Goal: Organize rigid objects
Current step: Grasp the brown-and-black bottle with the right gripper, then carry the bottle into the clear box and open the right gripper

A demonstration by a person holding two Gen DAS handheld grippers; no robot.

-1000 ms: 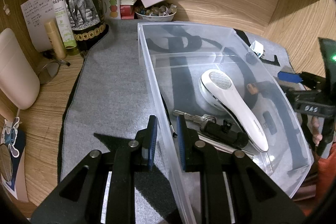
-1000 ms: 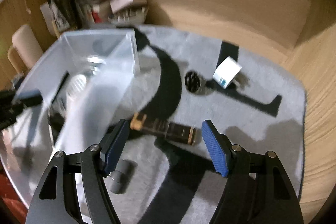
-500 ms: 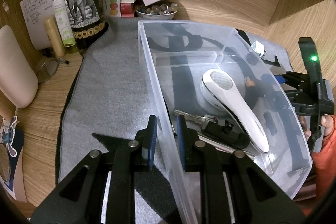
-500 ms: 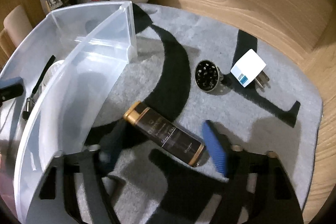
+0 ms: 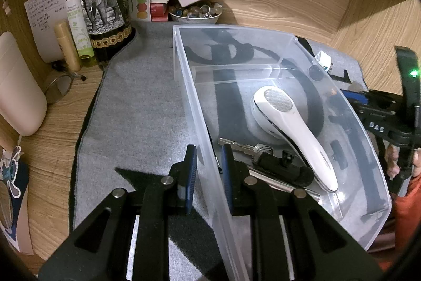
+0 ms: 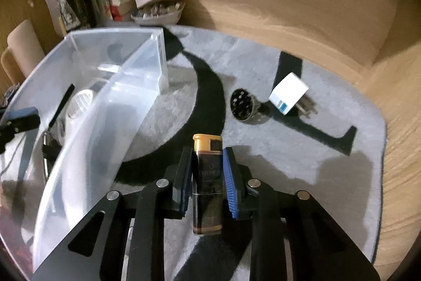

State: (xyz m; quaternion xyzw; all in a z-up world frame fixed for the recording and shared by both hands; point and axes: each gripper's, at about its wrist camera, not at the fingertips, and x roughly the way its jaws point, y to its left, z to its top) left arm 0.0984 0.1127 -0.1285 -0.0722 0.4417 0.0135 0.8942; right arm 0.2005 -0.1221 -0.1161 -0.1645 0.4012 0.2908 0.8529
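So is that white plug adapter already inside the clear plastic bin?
No, the white plug adapter lies on the grey mat, well outside the clear plastic bin.

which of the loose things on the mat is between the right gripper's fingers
The dark tube with gold ends; the right gripper is closing on it. The round metal piece and white plug lie farther off.

My left gripper (image 5: 208, 170) and right gripper (image 6: 206, 175) share a build: black angular linkages, silver pivot screws, ribbed blue pads (image 6: 230, 186). Behind my right one, an orange sleeve (image 5: 406, 215).
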